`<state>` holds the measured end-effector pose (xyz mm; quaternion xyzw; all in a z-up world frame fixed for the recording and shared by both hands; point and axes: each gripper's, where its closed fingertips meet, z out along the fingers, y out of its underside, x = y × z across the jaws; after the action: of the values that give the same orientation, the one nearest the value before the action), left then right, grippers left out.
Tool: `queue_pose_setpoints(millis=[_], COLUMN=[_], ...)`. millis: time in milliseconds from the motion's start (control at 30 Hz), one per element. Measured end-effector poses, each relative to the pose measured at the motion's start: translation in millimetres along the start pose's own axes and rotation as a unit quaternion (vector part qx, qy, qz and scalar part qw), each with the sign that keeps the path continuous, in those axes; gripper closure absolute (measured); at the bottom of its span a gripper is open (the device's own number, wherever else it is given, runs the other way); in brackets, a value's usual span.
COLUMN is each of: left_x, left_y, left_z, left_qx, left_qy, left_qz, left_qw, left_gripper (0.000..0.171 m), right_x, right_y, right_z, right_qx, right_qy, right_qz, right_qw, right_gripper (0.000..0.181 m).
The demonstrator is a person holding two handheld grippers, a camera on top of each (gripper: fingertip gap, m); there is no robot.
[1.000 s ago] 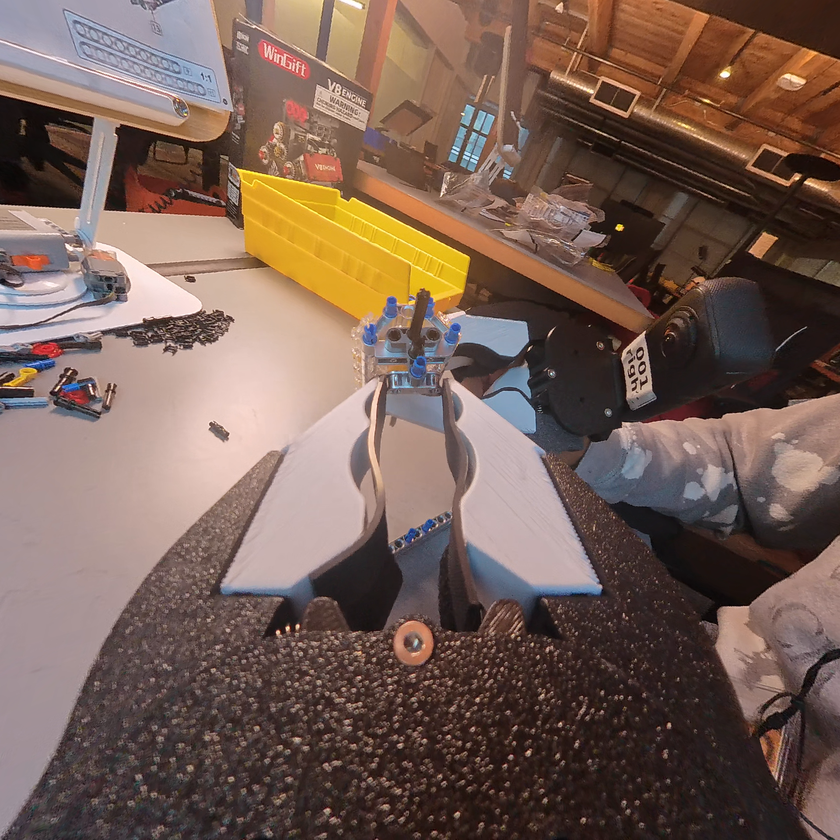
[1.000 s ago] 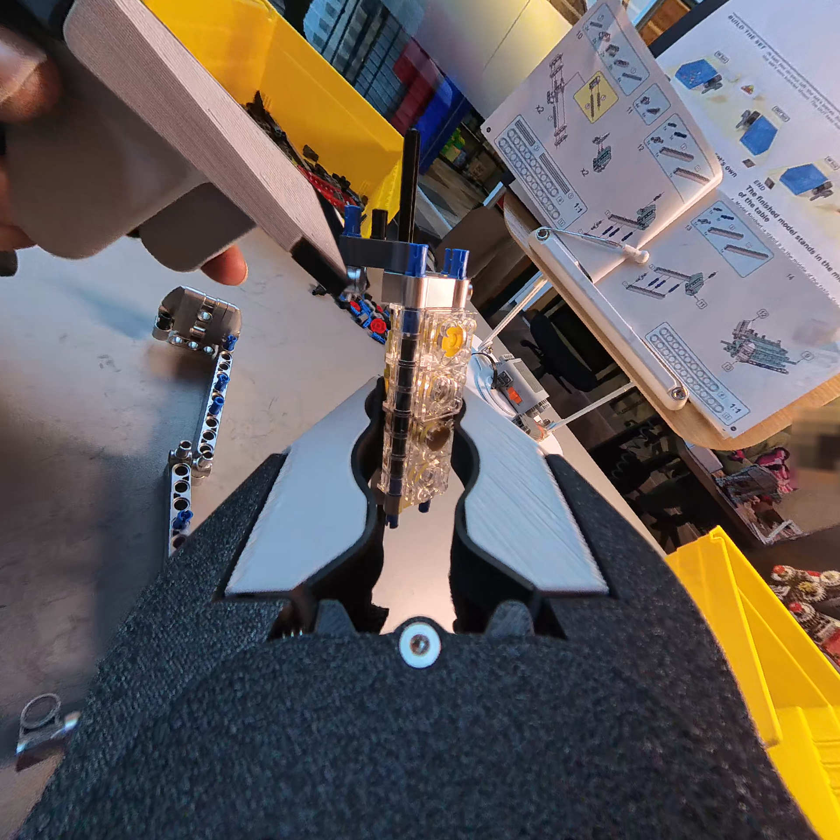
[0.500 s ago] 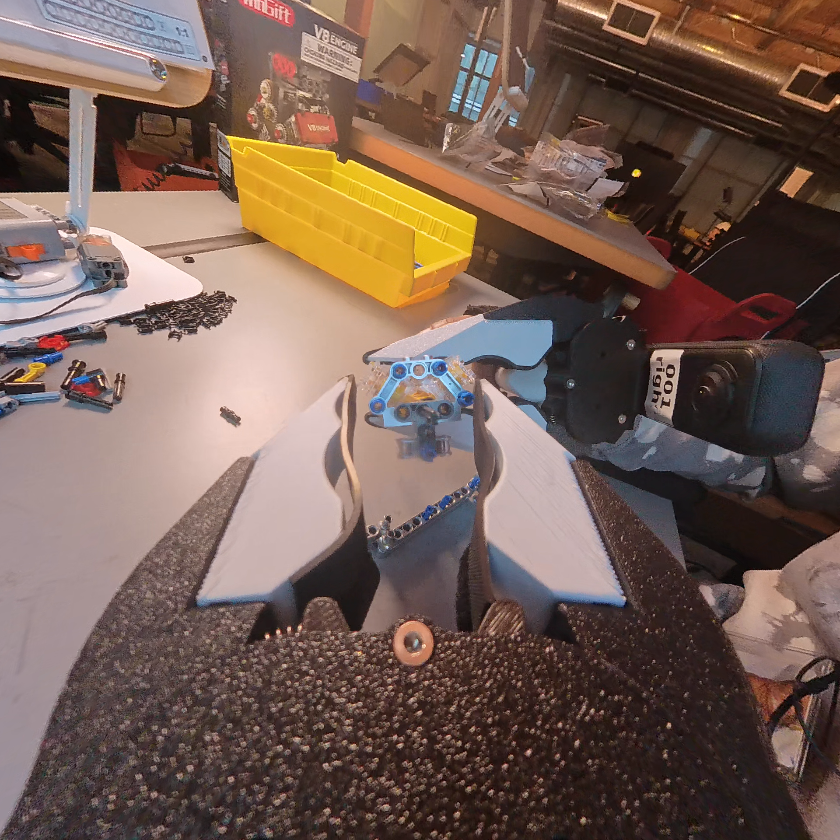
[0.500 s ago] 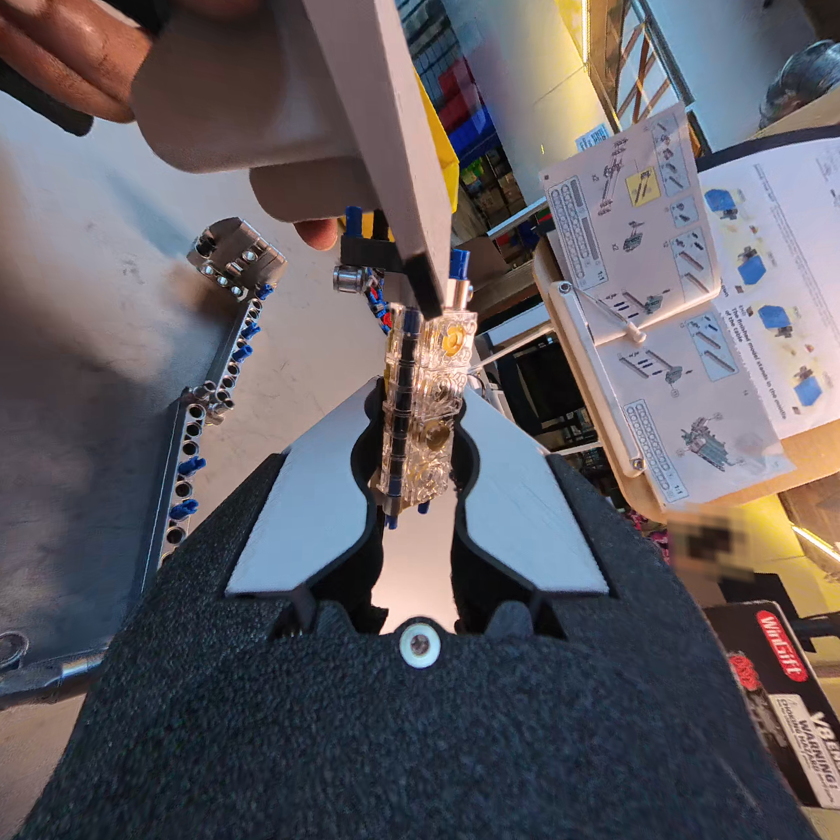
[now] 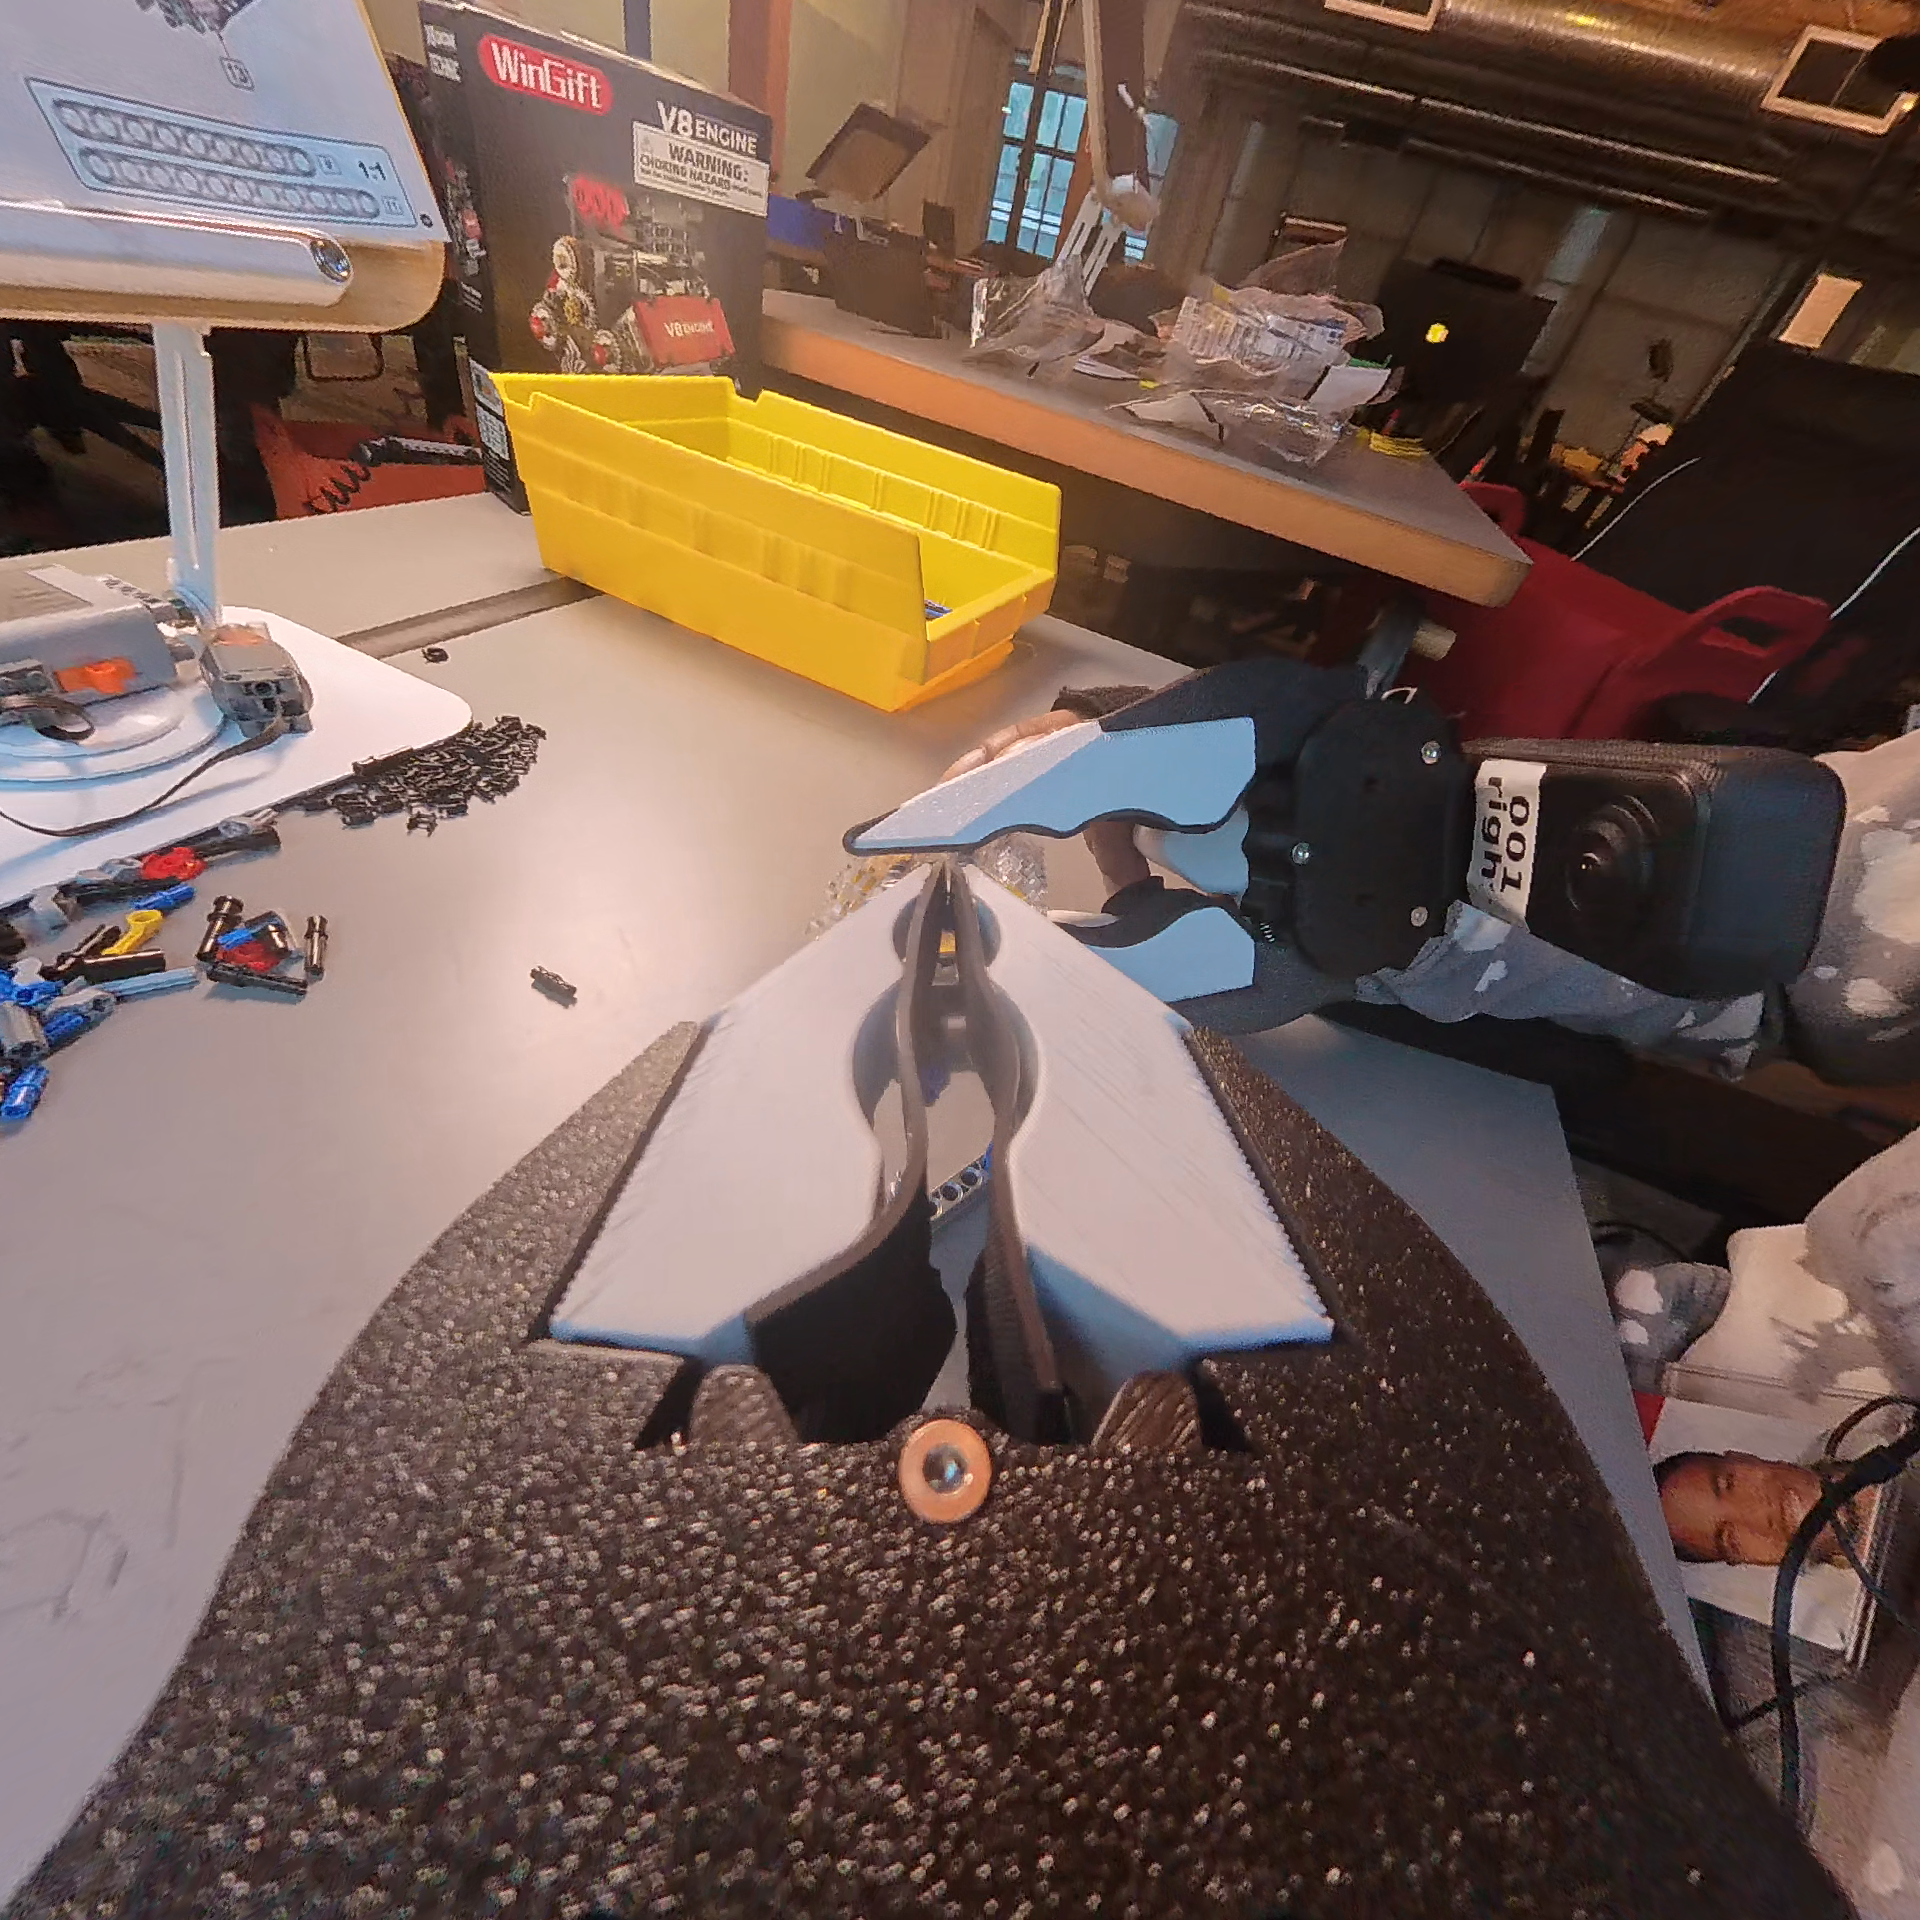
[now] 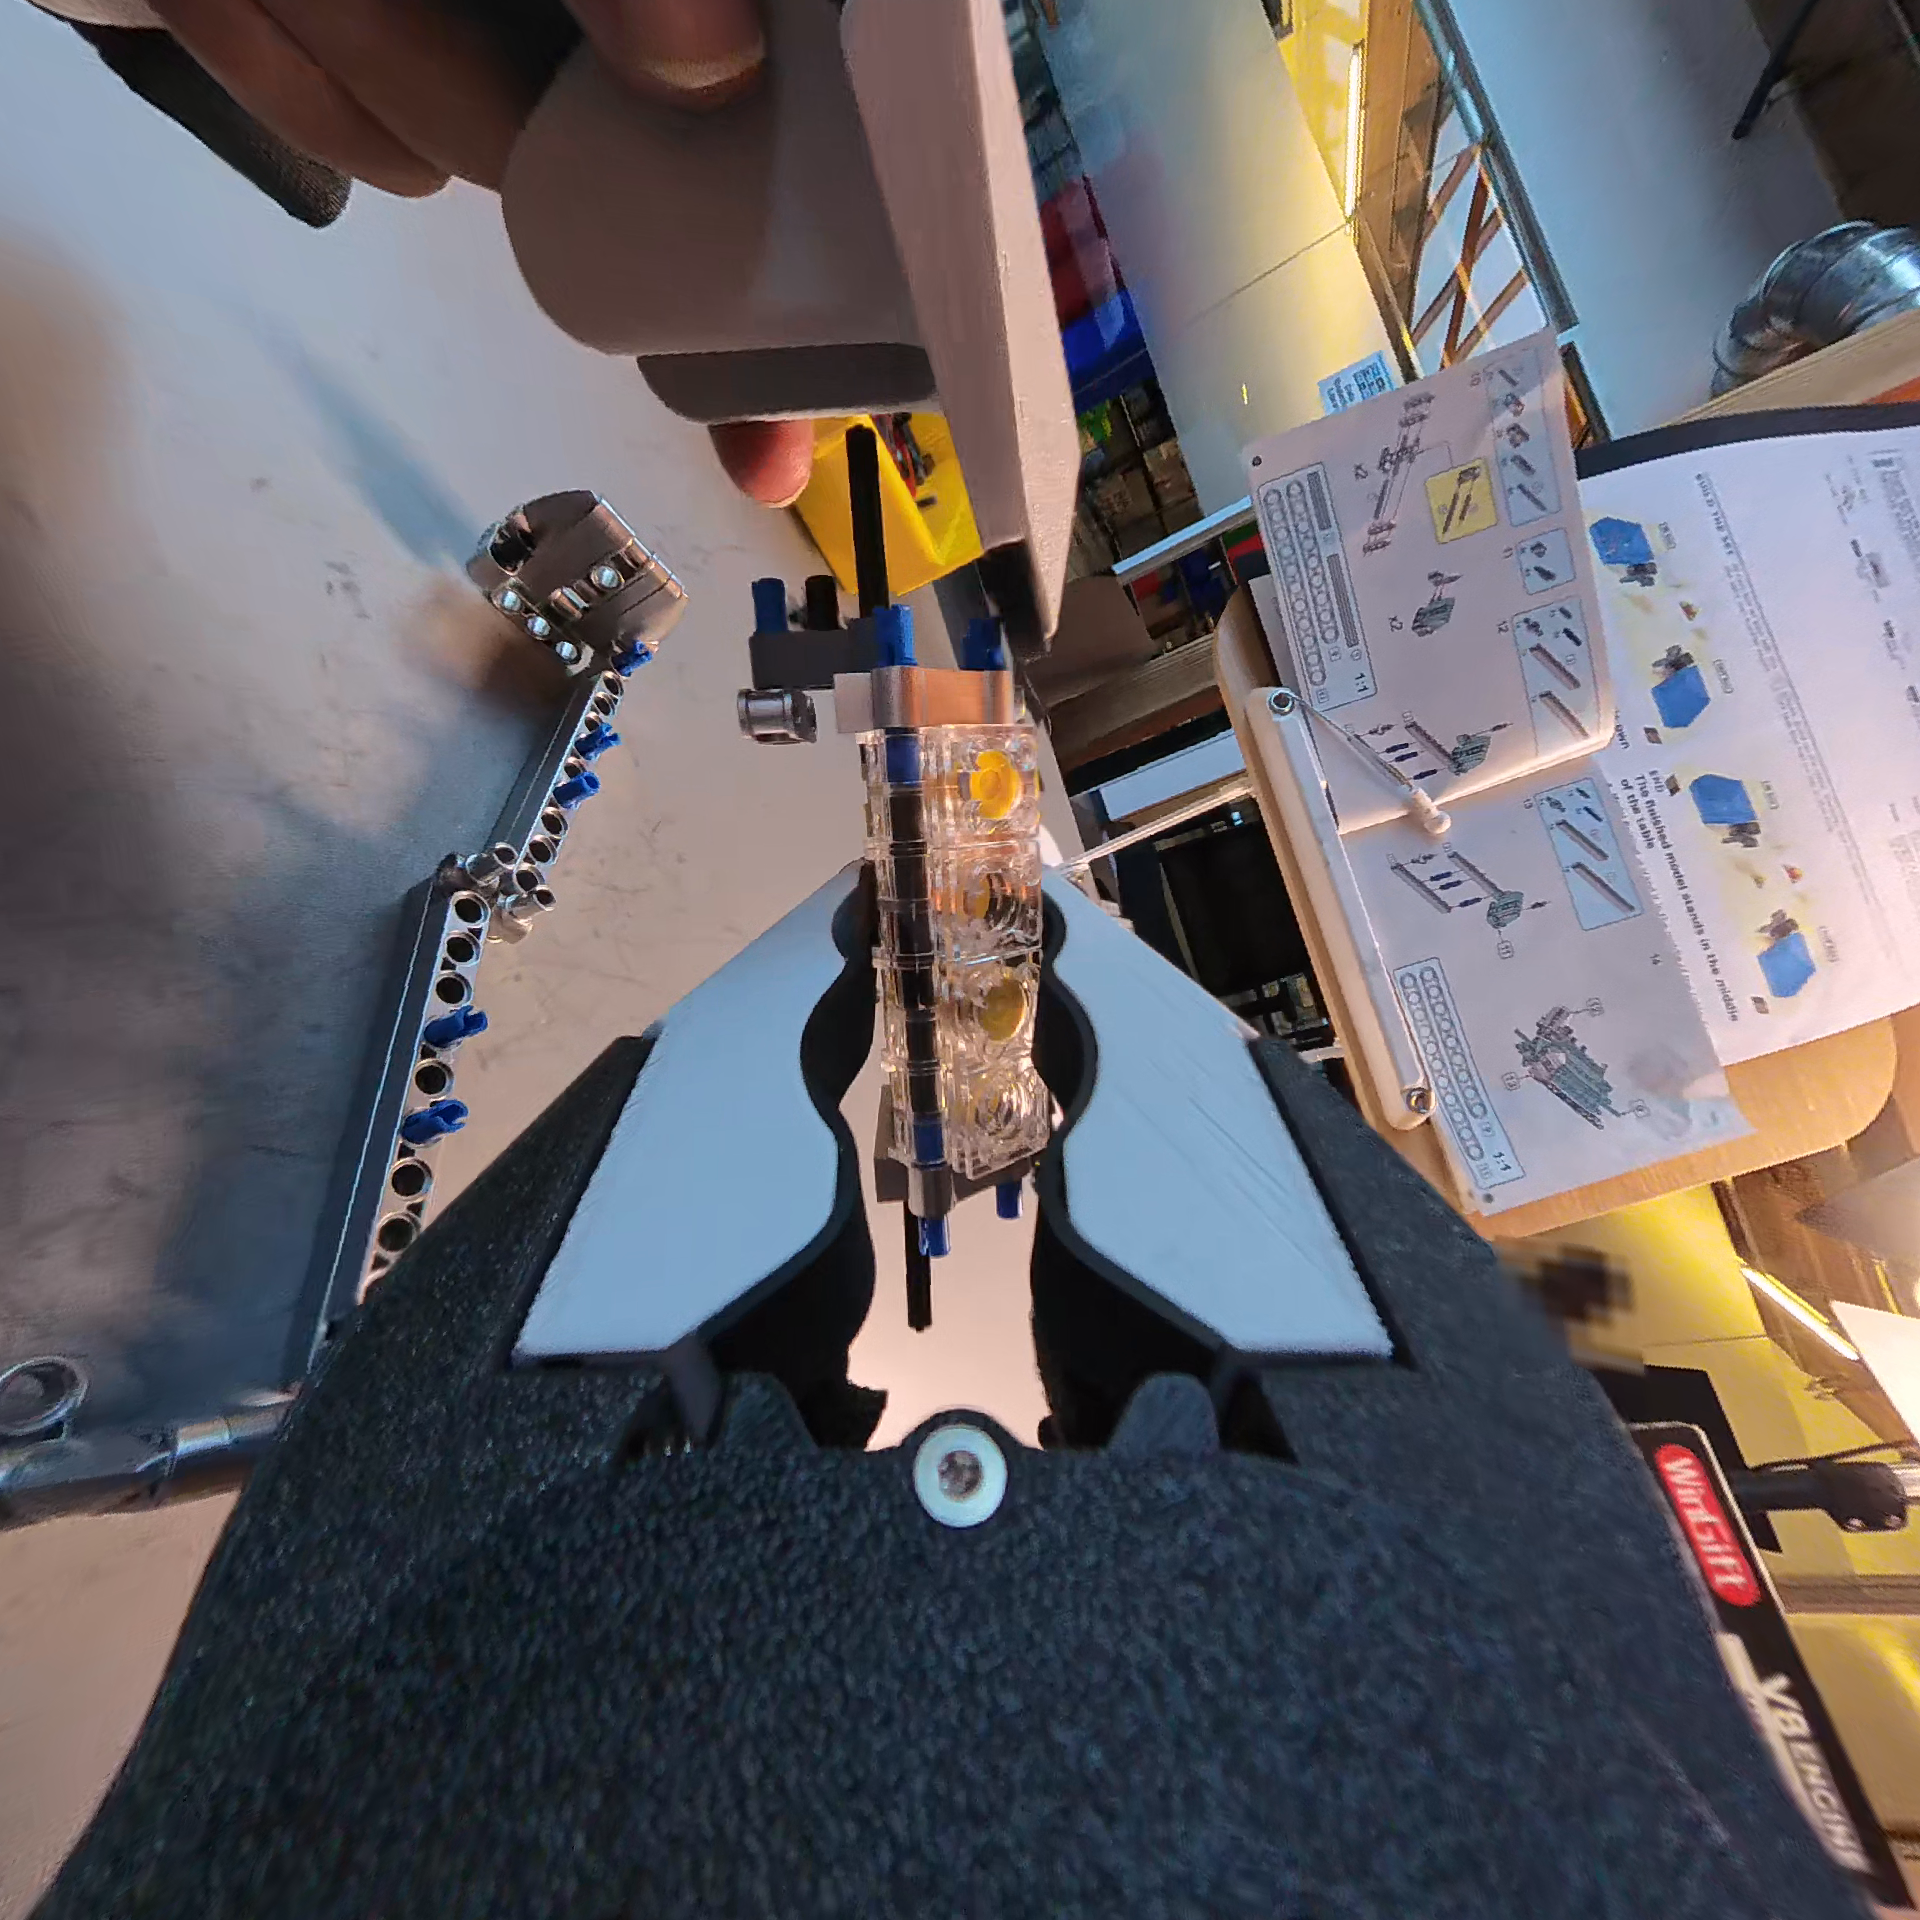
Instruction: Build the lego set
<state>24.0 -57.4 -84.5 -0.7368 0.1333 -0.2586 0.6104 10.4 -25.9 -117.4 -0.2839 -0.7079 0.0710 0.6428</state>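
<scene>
My right gripper (image 6: 956,883) is shut on a clear brick assembly (image 6: 977,790) with yellow discs, blue pins and a long black axle (image 6: 862,520) through it, held above the grey table (image 5: 312,1143). My left gripper (image 5: 940,883) has its jaws shut, with the tips at the assembly's top end beside a blue pin (image 6: 982,644). What the tips pinch is hidden. The left gripper's finger (image 6: 935,260) and a hand show in the right wrist view. The right gripper's upper finger (image 5: 1091,769) crosses just beyond my left tips.
A long grey beam with blue pins (image 6: 447,997) and a rounded grey block (image 6: 571,571) lie on the table. A yellow bin (image 5: 769,540), a black box (image 5: 613,208), an instruction booklet on a stand (image 6: 1507,779), black pins (image 5: 447,748) and loose coloured parts (image 5: 156,956) lie left. There is about 5 cm between the tips of the two grippers.
My left gripper held the assembly's top a second ago, opened half a second ago, and is now shut at that end again. The right gripper kept its hold and turned a little.
</scene>
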Motion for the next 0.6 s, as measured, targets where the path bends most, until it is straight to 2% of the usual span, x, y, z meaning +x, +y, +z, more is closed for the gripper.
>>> queue_pose_setpoints(millis=[67, 100, 167, 300, 500, 600], left_x=[-4, -6, -6, -10, -12, -12], left_y=[-4, -6, -8, -15, 3, 13], left_z=[-2, -3, -7, -13, -8, -4], left_qx=[0.016, 0.022, 0.029, 0.034, -0.027, -0.055], left_qy=[-0.004, -0.003, 0.008, 0.0, -0.012, -0.019], left_qz=[-0.01, -0.016, -0.024, -0.008, 0.023, 0.042], left_qw=[1.0, 1.0, 0.999, 0.999, 0.999, 0.997], left_gripper=[0.16, 0.159, 0.17, 0.17, 0.161, 0.163], right_x=[1, 1, 3, 8, 12, 12], right_y=[1, 2, 6, 13, 11, 8], right_z=[0, 0, 1, 1, 0, -1], right_qx=[-0.001, -0.003, -0.008, -0.015, -0.011, -0.007], right_qy=[0.002, 0.002, 0.005, 0.013, 0.023, 0.025], right_qz=[-0.006, -0.004, -0.007, -0.007, -0.008, -0.015], right_qw=[1.0, 1.0, 1.0, 1.0, 1.0, 1.0], right_gripper=[0.157, 0.157, 0.157, 0.157, 0.157, 0.157])
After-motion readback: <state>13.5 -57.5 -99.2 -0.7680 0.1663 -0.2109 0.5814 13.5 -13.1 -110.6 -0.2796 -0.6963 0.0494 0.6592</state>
